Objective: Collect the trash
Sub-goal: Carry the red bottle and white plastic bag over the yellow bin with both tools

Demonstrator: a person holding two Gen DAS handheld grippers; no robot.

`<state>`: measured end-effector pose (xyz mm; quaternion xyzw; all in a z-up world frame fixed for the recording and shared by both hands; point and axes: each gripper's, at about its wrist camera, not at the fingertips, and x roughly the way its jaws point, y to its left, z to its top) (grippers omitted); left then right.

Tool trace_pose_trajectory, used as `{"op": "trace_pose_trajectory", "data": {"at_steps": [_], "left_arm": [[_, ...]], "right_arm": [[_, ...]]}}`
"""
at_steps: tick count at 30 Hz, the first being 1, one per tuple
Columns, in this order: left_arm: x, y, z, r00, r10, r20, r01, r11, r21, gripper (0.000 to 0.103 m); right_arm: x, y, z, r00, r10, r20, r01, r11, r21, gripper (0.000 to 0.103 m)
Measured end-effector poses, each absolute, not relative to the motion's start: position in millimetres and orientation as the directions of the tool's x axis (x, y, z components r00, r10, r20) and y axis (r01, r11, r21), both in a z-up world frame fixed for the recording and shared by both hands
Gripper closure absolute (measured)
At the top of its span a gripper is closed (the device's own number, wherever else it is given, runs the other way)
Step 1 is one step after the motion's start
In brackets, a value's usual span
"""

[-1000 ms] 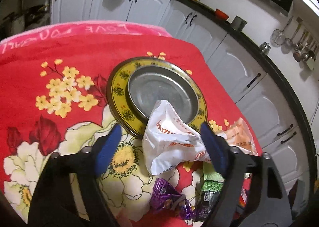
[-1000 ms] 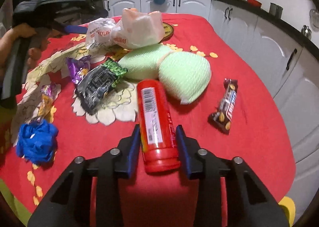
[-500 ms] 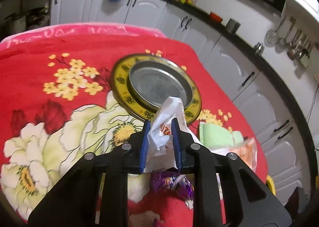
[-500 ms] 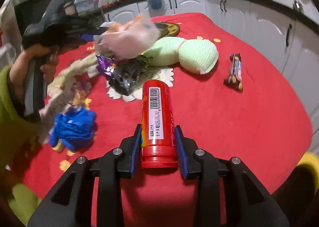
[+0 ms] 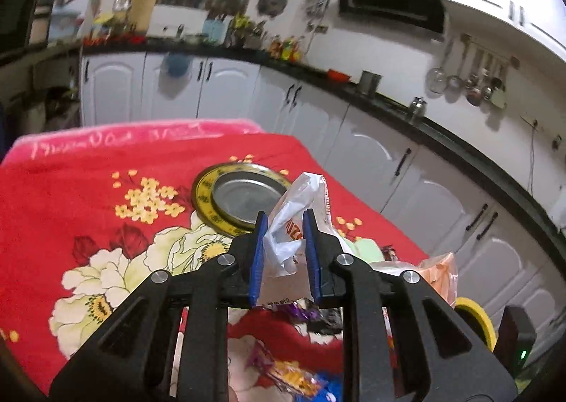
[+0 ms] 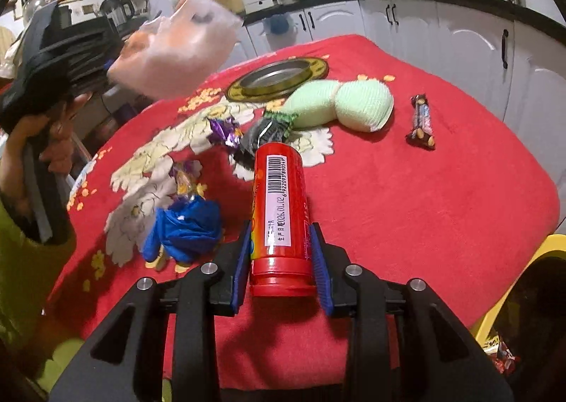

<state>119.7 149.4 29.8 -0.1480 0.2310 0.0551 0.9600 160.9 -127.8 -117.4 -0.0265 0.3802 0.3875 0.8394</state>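
My left tool (image 5: 283,236) has its blue pads pressed onto a crumpled white plastic bag (image 5: 295,225), held up off the red flowered worktop (image 5: 88,197); its jaws have just been closing on that bag. In the left wrist view only the bag's neck shows, in the lower middle of the frame, with the gold-rimmed metal plate (image 5: 208,197) behind it. The right wrist view shows what that one hides: the bag's puffy pinkish body (image 6: 173,52) hangs in the air at upper left, beside my left hand (image 6: 39,140) on the handle. My right tool (image 6: 281,253) pinches a red cylindrical can (image 6: 279,221) low in the centre. Only this view shows the rest lying on the cloth: a blue crumpled wrapper (image 6: 187,228), a purple wrapper (image 6: 223,129), a green sponge pair (image 6: 343,105) and a chocolate bar (image 6: 421,122) at right.
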Motion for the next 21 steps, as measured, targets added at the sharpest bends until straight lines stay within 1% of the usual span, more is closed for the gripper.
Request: {"op": "trace_pose_trajectory", "data": {"at_steps": [5,21], "left_arm": [[108,134,35,0.897,-0.005,-0.442,-0.121,0.959,-0.257,0.089],[90,86,40,0.914,-0.047,-0.403,-0.03,0.983,-0.183,0.089]], "right_arm": [[158,-140,-105,0.451,0.628,-0.634,-0.658,0.714,0.239,0.073],[158,-200,-74,0.588,0.589,-0.554,-0.559,0.791,0.249,0.073]]}}
